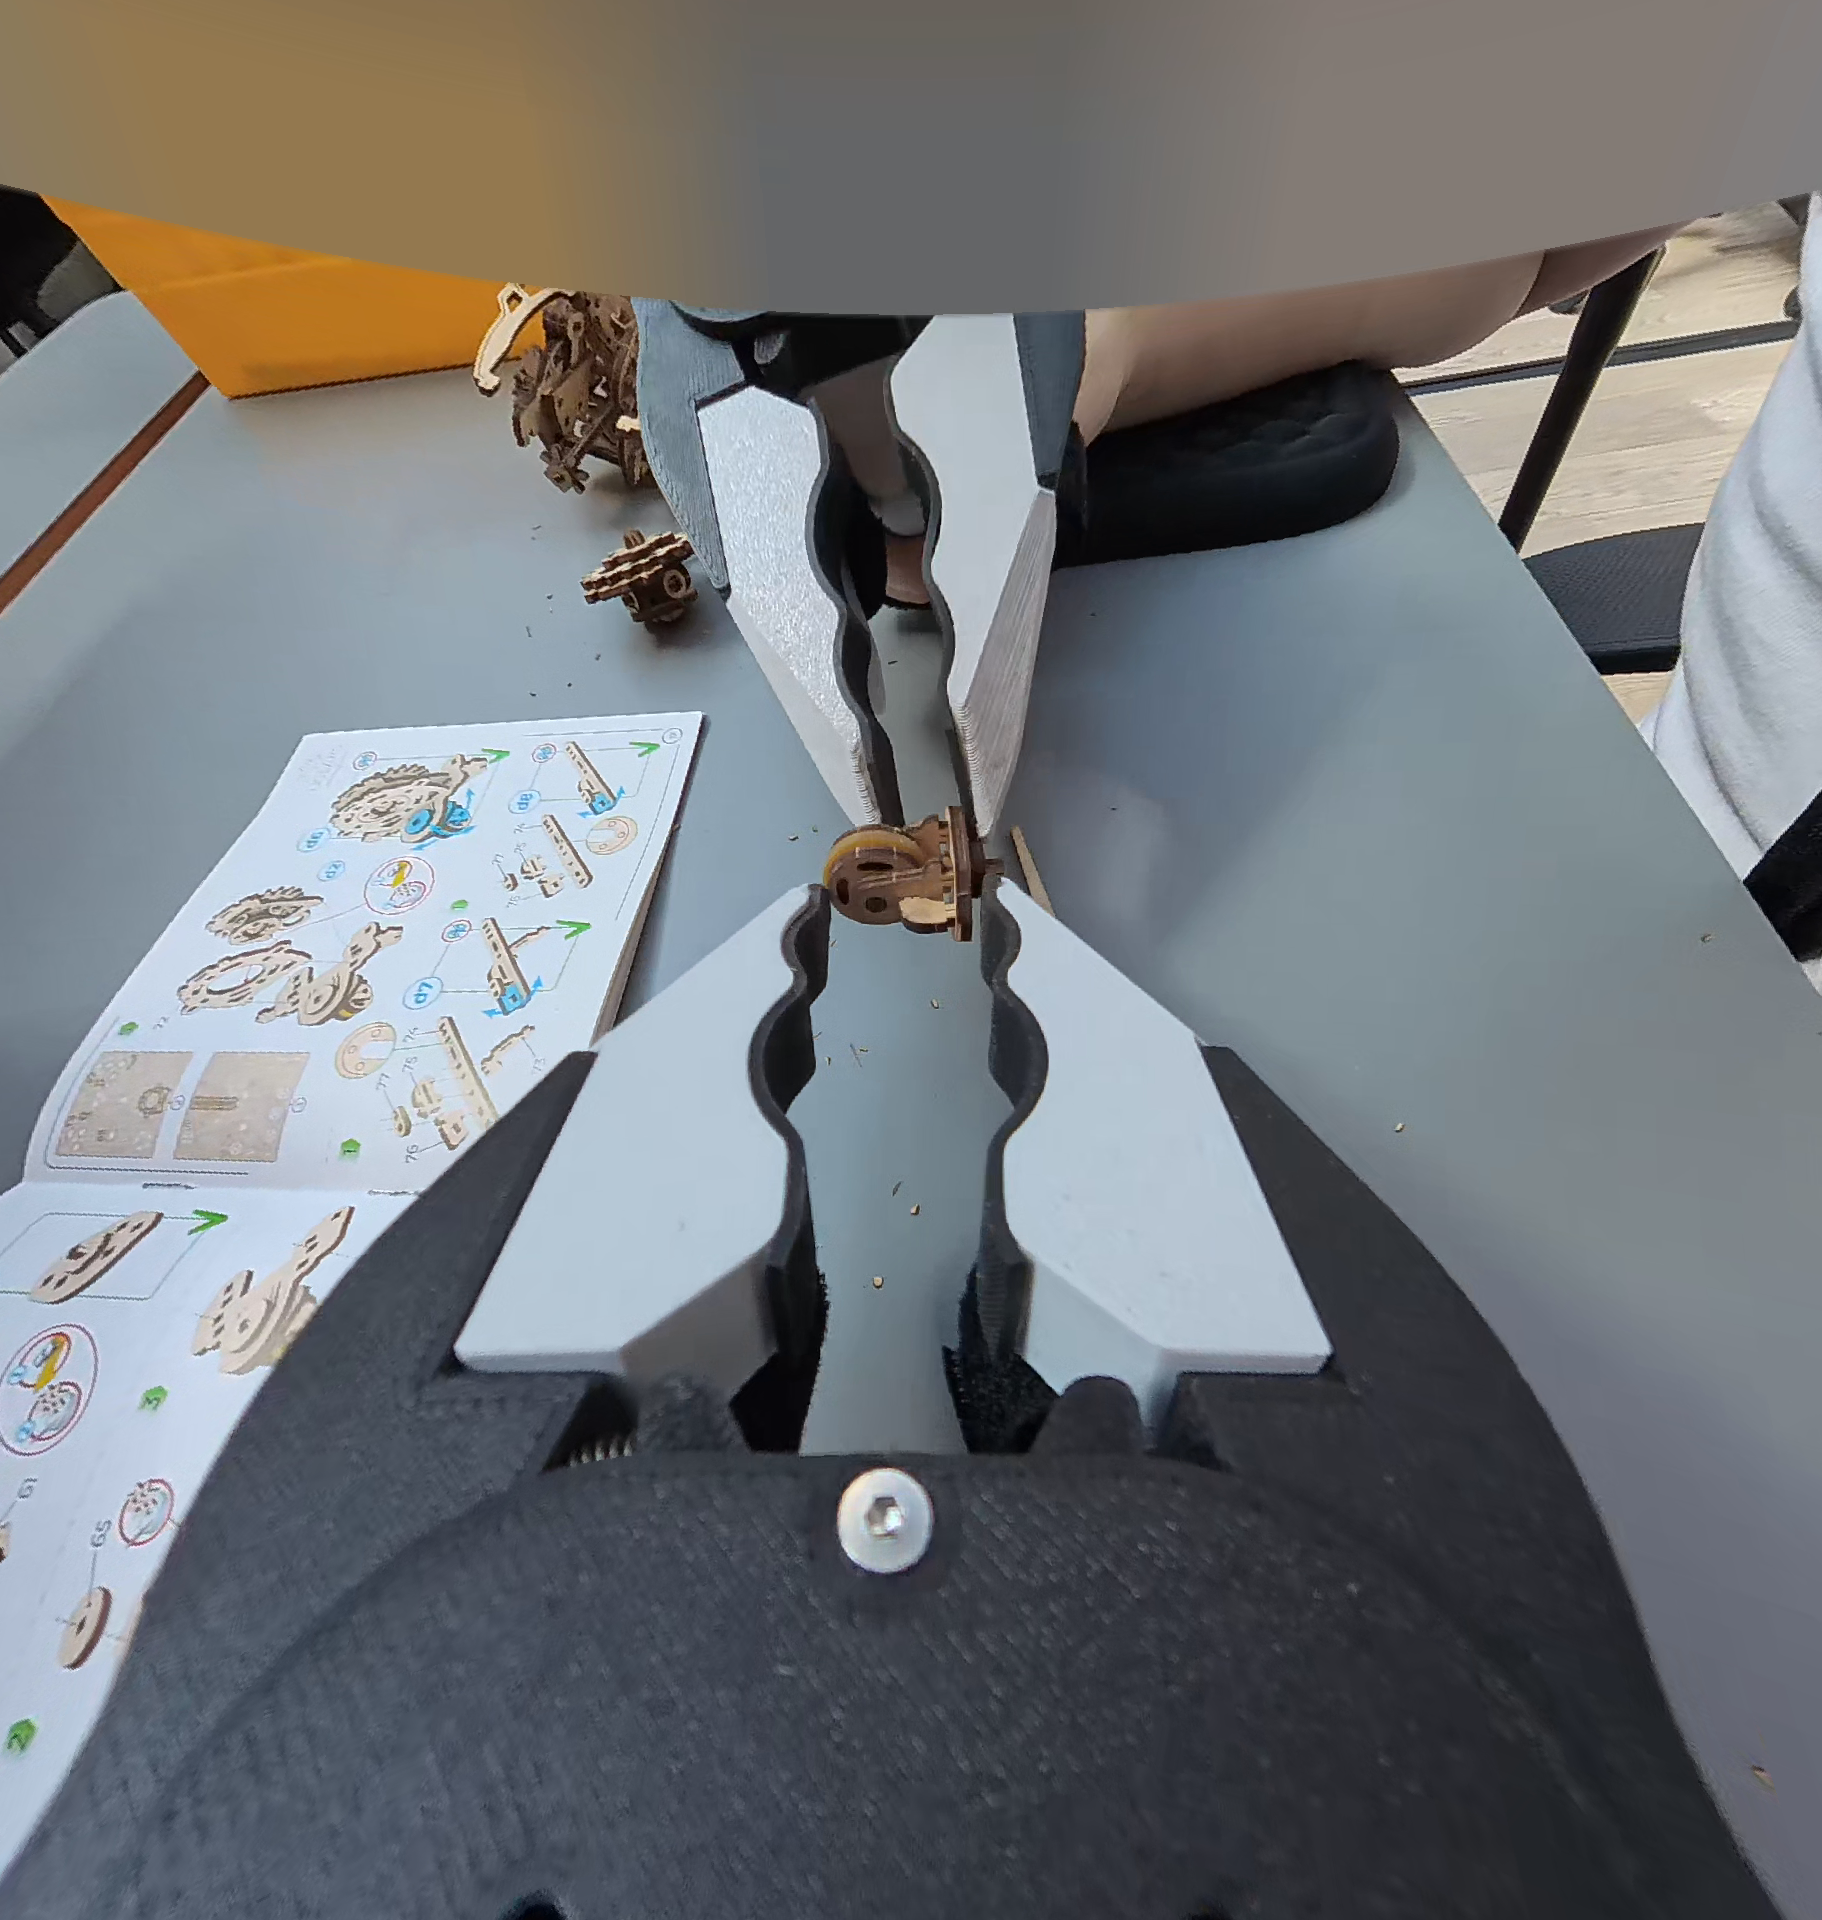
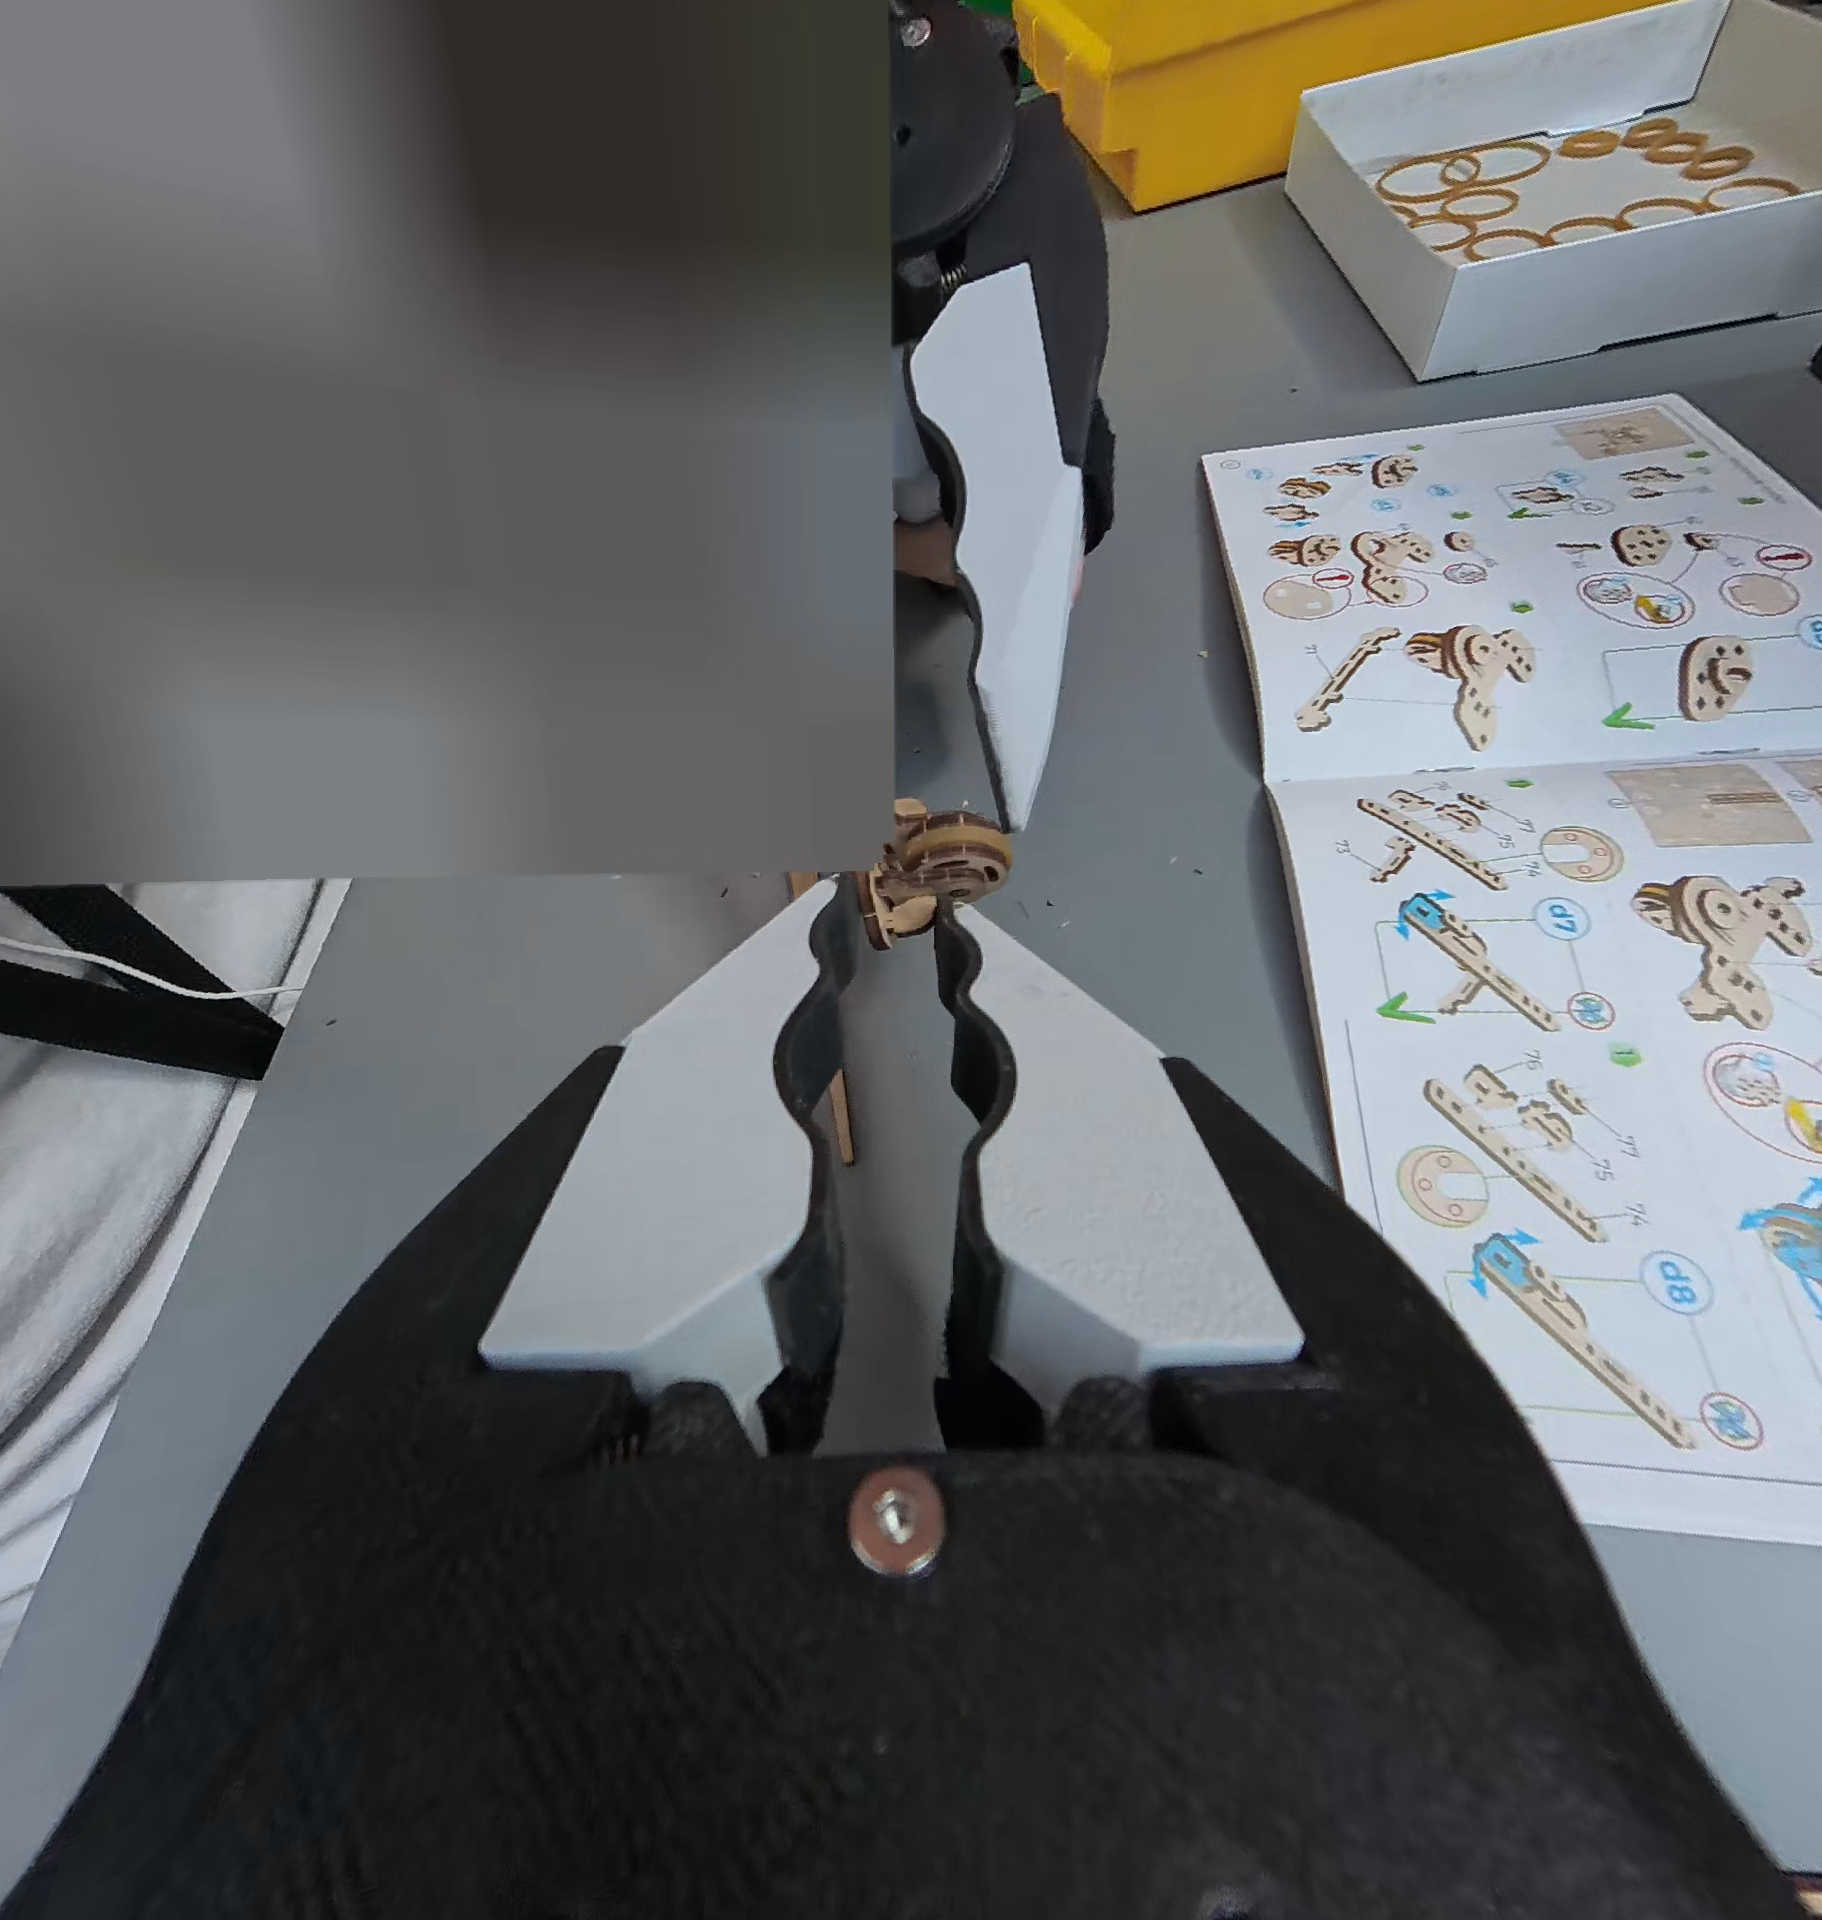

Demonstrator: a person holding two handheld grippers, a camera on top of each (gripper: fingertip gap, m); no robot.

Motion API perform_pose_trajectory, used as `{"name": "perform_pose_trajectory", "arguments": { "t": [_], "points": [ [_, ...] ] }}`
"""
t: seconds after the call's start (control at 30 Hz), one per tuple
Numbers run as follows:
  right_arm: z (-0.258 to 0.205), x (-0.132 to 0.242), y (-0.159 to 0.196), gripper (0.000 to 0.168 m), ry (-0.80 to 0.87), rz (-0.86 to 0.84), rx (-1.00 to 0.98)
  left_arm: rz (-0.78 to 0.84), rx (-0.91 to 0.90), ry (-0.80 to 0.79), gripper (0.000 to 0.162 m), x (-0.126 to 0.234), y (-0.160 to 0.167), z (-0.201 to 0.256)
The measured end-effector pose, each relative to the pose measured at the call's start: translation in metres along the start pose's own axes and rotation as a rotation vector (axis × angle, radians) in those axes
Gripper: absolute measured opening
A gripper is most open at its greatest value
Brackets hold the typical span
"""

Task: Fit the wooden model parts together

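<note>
On grey table (image 2: pixel 1177 343), white box (image 2: pixel 1509 301) holding wooden rings (image 2: pixel 1572 187), yellow bin (image 2: pixel 1187 114) behind, both grippers' fingers (image 1: pixel 813 925) pinching wooden assembly (image 1: pixel 912 873).

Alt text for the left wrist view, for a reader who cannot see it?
Two hand-held grippers meet tip to tip over a grey table, the left hand-held gripper and right hand-held gripper both gripping a small wooden model assembly. An open instruction booklet lies left.

Each hand-held gripper (image 1: pixel 907 894) has a black textured body, pale grey fingers (image 1: pixel 668 1174), wavy black pads and a silver screw (image 1: pixel 884 1519).
</note>
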State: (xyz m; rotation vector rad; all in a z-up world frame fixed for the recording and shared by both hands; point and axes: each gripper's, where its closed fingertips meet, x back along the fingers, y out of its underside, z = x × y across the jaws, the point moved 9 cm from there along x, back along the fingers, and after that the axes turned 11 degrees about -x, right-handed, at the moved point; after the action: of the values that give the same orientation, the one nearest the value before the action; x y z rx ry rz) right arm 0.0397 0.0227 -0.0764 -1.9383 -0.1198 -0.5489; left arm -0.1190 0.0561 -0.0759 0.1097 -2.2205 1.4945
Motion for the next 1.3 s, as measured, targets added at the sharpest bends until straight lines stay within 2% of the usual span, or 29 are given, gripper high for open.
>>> {"name": "perform_pose_trajectory", "arguments": {
  "t": [0.13,0.3,0.33,0.4,0.43,0.7,0.73,0.77,0.8,0.83,0.97,1.07,1.3],
  "points": [
    [0.001,-0.002,0.002,0.014,0.015,-0.025,0.002,0.006,-0.004,0.022,0.033,-0.001,-0.001,0.002],
    [-0.002,-0.005,0.003,0.014,0.022,-0.046,0.050,0.015,-0.040,0.014,0.018,0.000,-0.003,0.004],
    [-0.002,-0.005,0.003,0.014,0.023,-0.050,0.048,0.008,-0.043,0.014,0.020,0.000,-0.003,0.004],
    [-0.002,-0.005,0.003,0.013,0.020,-0.048,0.047,-0.018,-0.047,-0.005,0.036,-0.001,-0.001,0.002],
    [-0.003,-0.005,0.003,0.014,0.026,-0.044,0.056,-0.021,-0.047,-0.005,0.038,-0.001,-0.001,0.002],
    [-0.008,-0.008,0.003,0.015,0.096,-0.066,0.196,-0.059,-0.049,0.024,0.029,-0.005,0.004,0.005],
    [-0.007,-0.008,0.003,0.024,0.136,-0.064,0.210,-0.061,-0.056,0.039,0.010,-0.004,0.004,0.006],
    [-0.006,-0.008,0.002,0.033,0.172,-0.064,0.231,-0.049,-0.059,0.045,0.009,-0.004,0.003,0.007],
    [-0.006,-0.007,0.002,0.031,0.182,-0.064,0.253,-0.042,-0.059,0.039,0.009,-0.004,0.002,0.007],
    [-0.010,-0.007,0.002,0.014,0.150,-0.066,0.268,-0.043,-0.061,0.029,0.009,-0.003,0.002,0.006],
    [-0.009,-0.009,0.004,0.015,0.183,-0.081,0.296,-0.064,-0.024,0.043,0.009,-0.005,0.005,0.005],
    [-0.008,-0.008,0.002,0.028,0.264,-0.074,0.355,-0.073,0.007,0.051,0.008,-0.005,0.006,0.003],
    [-0.012,-0.011,0.002,0.023,0.247,-0.080,0.373,-0.059,0.069,0.088,0.008,-0.006,0.005,0.003]
  ]
}}
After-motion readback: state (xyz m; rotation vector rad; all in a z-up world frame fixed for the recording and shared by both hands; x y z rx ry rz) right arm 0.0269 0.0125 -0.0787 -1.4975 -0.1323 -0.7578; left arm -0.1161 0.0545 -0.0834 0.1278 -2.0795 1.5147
